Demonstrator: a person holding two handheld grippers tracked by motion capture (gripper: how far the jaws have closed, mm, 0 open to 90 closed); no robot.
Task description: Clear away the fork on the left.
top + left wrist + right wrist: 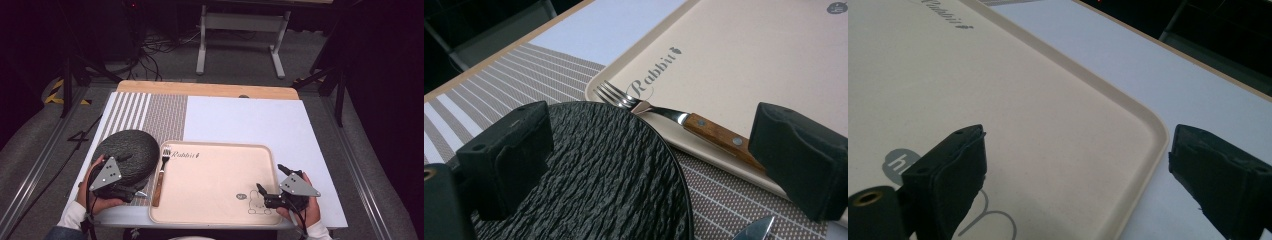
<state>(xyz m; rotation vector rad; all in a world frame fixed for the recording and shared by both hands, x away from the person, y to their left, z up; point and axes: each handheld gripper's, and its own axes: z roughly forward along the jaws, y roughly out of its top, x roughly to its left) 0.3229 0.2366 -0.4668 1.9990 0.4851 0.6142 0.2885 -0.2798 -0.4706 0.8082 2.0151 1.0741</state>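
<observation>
- High view: left gripper [131, 172], jaws spread, over the near edge of the dark plate [131, 150]; fork [161, 172] on the beige tray's [215, 212] left rim; right gripper [274, 182] at the tray's near right corner.
- Left gripper view: jaws apart, grasping nothing; plate [609, 175] between them, fork [664, 116] beyond, a knife tip [756, 231] near.
- Right gripper view: jaws released, straddling the tray rim [1148, 150].

Grey floor [240, 60] is lying beyond the white table [250, 120], whose far edge is showing a wooden strip [207, 90]. A white metal frame [242, 30] is standing behind; black cables [155, 47] are trailing beside it. Surroundings are staying dark.
</observation>
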